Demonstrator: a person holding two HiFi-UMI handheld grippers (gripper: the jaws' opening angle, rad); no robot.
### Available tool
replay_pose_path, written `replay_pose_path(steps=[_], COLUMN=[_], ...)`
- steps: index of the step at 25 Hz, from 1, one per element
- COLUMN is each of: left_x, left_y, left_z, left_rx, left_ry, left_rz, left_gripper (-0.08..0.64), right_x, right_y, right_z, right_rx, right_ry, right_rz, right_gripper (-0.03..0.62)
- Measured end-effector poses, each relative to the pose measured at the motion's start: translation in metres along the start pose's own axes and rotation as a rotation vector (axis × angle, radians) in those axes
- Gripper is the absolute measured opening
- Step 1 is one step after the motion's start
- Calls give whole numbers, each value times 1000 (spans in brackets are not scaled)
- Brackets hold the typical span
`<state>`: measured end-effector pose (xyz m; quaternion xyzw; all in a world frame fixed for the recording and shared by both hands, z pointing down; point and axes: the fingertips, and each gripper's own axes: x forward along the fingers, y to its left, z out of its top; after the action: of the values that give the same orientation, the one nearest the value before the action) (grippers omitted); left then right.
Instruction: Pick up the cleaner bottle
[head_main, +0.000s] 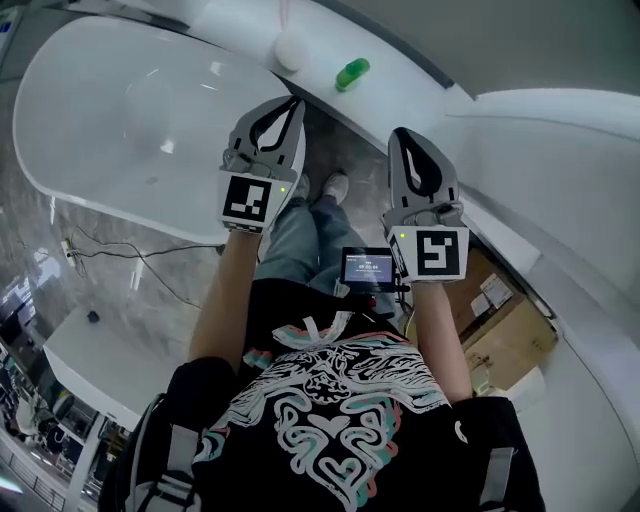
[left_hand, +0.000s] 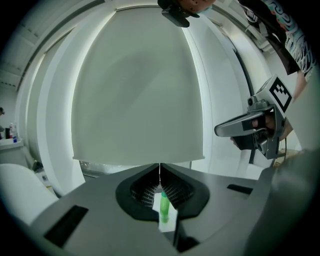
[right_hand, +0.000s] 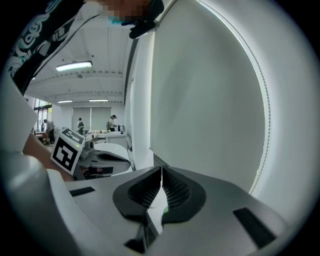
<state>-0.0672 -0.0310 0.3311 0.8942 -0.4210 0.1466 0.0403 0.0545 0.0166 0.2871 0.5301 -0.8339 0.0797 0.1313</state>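
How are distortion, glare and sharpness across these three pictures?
Head view: wide-angle bending curves the bathtub, soft highlights in its basin, cleaner bottle crisp. Left gripper view: strong fisheye, black corners, the bottle small and soft beyond the shut left tongs. Right gripper view: same dark corners, a bright band edging the white wall, right tongs close and blurred.

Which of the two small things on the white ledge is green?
The bottle, the right-hand one in the head view; the round thing beside it is white.
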Motion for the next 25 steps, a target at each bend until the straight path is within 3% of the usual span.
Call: replay_pose_path(steps=[6, 14, 15, 17, 25], left_x=[17, 54, 59, 70, 105], left_y=[1, -5, -5, -7, -13], left_z=[-39, -92, -100, -115, -162], left_rx=[-30, -5, -4, -7, -33], left_ry=[24, 60, 65, 76, 102], left_rz=[-24, -59, -63, -78, -114], left_gripper=[15, 17, 27, 120, 129], right_x=[19, 41, 42, 44, 61], right_y=[0, -10, -10, -10, -8], right_z=[-27, -69, -78, -96, -152], right_rx=[8, 54, 58, 62, 115], right_ry=[37, 80, 93, 117, 165], right_rz=[-6, -37, -35, -35, -51], right_gripper=[29, 29, 29, 29, 29])
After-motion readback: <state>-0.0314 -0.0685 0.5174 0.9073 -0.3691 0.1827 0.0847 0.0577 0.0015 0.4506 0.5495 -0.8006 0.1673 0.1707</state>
